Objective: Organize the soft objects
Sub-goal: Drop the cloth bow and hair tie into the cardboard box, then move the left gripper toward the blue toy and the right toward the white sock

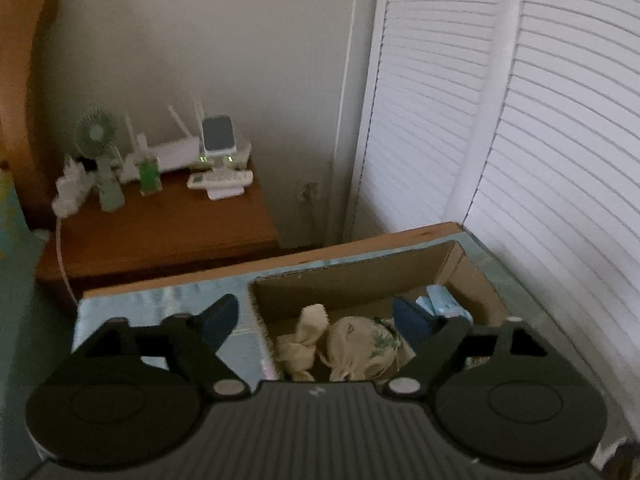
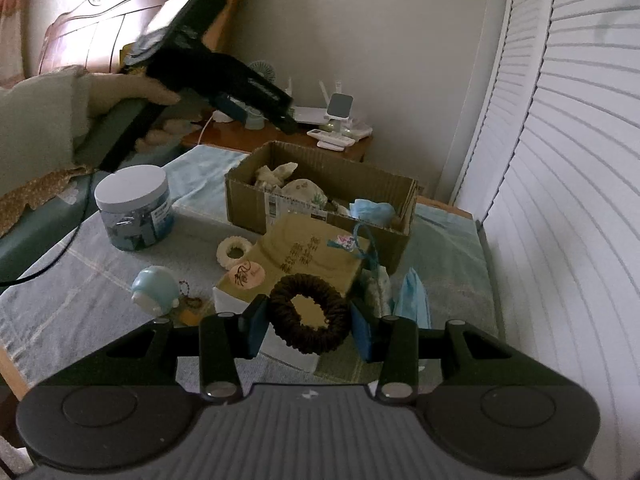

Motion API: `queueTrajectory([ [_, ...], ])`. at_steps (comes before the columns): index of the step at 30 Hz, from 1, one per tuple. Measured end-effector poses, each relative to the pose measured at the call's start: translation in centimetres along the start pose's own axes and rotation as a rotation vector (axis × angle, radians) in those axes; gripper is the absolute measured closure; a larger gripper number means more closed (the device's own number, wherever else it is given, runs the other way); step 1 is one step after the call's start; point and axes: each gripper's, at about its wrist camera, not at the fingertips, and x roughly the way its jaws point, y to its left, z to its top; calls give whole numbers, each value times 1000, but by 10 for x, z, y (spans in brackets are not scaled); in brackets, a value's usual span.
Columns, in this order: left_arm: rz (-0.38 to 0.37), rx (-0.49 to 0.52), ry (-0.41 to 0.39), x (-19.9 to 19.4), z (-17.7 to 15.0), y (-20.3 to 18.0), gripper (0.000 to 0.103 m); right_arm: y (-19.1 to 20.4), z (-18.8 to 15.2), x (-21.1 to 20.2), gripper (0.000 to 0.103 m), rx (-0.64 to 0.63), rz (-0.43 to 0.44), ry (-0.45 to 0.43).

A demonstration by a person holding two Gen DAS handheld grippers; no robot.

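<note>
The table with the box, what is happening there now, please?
A person is sorting soft things into a cardboard box on the table. The right claw holds a dark brown scrunchie between its fingers, short of the box. The left claw is open and empty above the box, where cream cloth pieces already lie. A white scrunchie, a blue toy and a jar are on the table.

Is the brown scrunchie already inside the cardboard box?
No, the brown scrunchie sits between the right gripper fingers, in front of the cardboard box.
</note>
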Motion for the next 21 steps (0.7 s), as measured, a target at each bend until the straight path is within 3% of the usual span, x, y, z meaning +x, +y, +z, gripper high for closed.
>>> queueTrajectory([
  [3, 33, 49, -30, -25, -12, -8, 6, 1, 3, 1, 54, -1, 5, -4],
  [10, 72, 122, -49, -85, -64, -30, 2, 2, 15, 8, 54, -8, 12, -15],
  [15, 46, 77, 5, -113, -104, -42, 2, -3, 34, 15, 54, -5, 10, -37],
  [21, 47, 32, 59, -129, -128, -50, 2, -9, 61, 34, 54, -12, 17, -52],
])
